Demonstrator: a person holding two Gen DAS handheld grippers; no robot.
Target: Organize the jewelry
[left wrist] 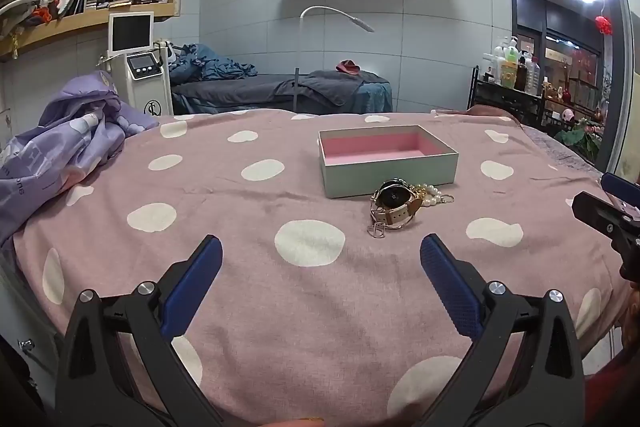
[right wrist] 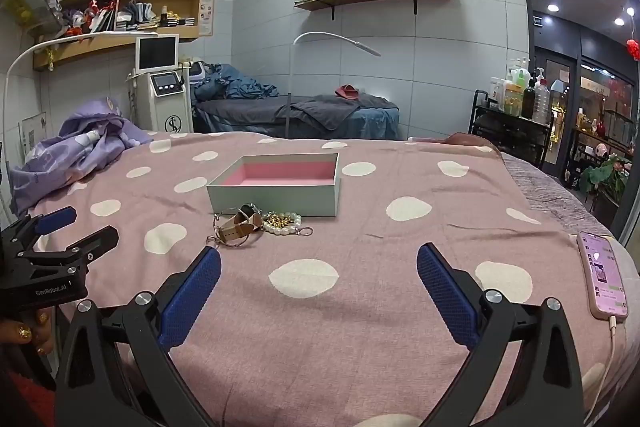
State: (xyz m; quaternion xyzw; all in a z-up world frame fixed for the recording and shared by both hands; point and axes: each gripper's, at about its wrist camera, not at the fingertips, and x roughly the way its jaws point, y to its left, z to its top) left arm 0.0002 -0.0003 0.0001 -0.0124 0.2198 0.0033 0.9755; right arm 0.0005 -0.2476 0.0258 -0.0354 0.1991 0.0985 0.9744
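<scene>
An open pale green box [left wrist: 390, 173] with a pink lining sits on the pink polka-dot bed cover; it also shows in the right wrist view [right wrist: 276, 199]. Just in front of it lie a watch [left wrist: 394, 205] with a beige strap and a pearl-and-gold bracelet [left wrist: 432, 193]. In the right wrist view the watch [right wrist: 240, 225] and the bracelet [right wrist: 284, 223] lie side by side. My left gripper [left wrist: 320, 255] is open and empty, short of the watch. My right gripper [right wrist: 318, 263] is open and empty, to the right of the jewelry.
A pink phone [right wrist: 604, 275] on a charging cable lies at the bed's right edge. A crumpled purple quilt [left wrist: 68, 147] is heaped at the left. The bed cover [left wrist: 280, 307] stretches around the box. A white machine [left wrist: 140, 75], another bed and shelves stand behind.
</scene>
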